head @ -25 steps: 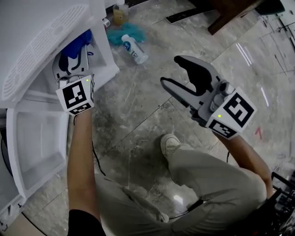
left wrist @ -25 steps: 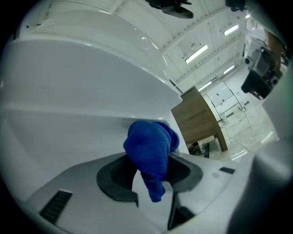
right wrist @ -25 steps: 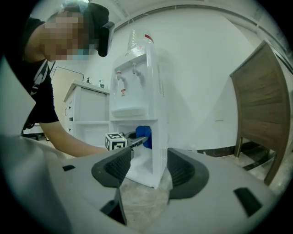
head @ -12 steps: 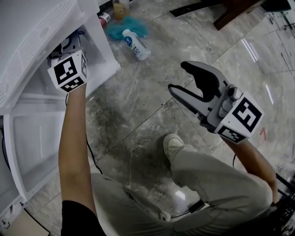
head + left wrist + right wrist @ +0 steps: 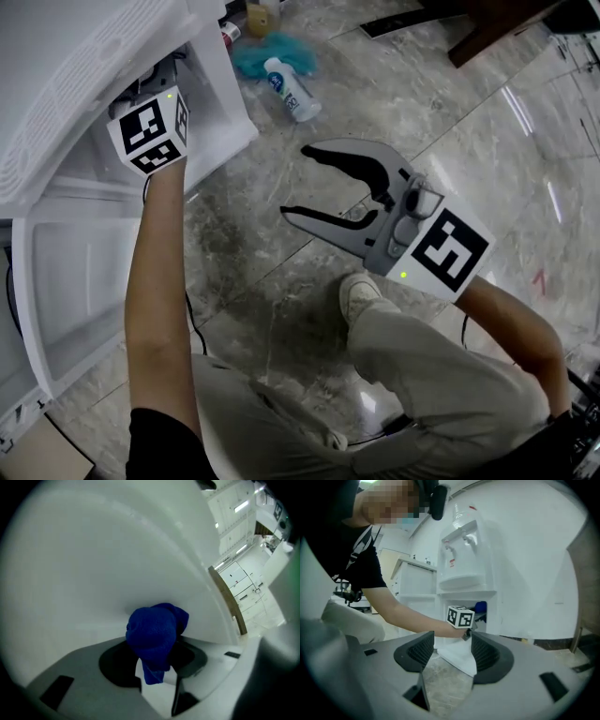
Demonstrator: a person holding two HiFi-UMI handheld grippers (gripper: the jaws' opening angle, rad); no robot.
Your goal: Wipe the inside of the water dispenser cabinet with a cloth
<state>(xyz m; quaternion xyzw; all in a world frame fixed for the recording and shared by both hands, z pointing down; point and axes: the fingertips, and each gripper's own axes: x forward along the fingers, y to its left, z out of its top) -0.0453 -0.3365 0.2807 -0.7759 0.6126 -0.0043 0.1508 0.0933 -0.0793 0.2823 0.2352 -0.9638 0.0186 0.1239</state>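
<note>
- the cabinet door (image 5: pixel 70 281) hangs open at the far left of the head view, its white inner face bare.
- the water dispenser (image 5: pixel 75 66) stands above the door, and its lower cabinet (image 5: pixel 217 112) is open toward the person.
- the left gripper (image 5: pixel 157 672) reaches into that cabinet; the head view shows only its marker cube and the forearm behind it.
- its jaws are clamped on a bunched blue cloth (image 5: pixel 154 634), which sits close against the white inner wall, though contact cannot be judged.
- a teal rag (image 5: pixel 258 52) and a white bottle (image 5: pixel 292 89) lie on the marble floor (image 5: pixel 422 122) just beside the dispenser.
- the right gripper (image 5: pixel 295 181) hovers over the floor, well apart from the cabinet, its jaws wide apart with nothing between them.
- the person's shoe (image 5: pixel 358 295) rests on the floor under that gripper.
</note>
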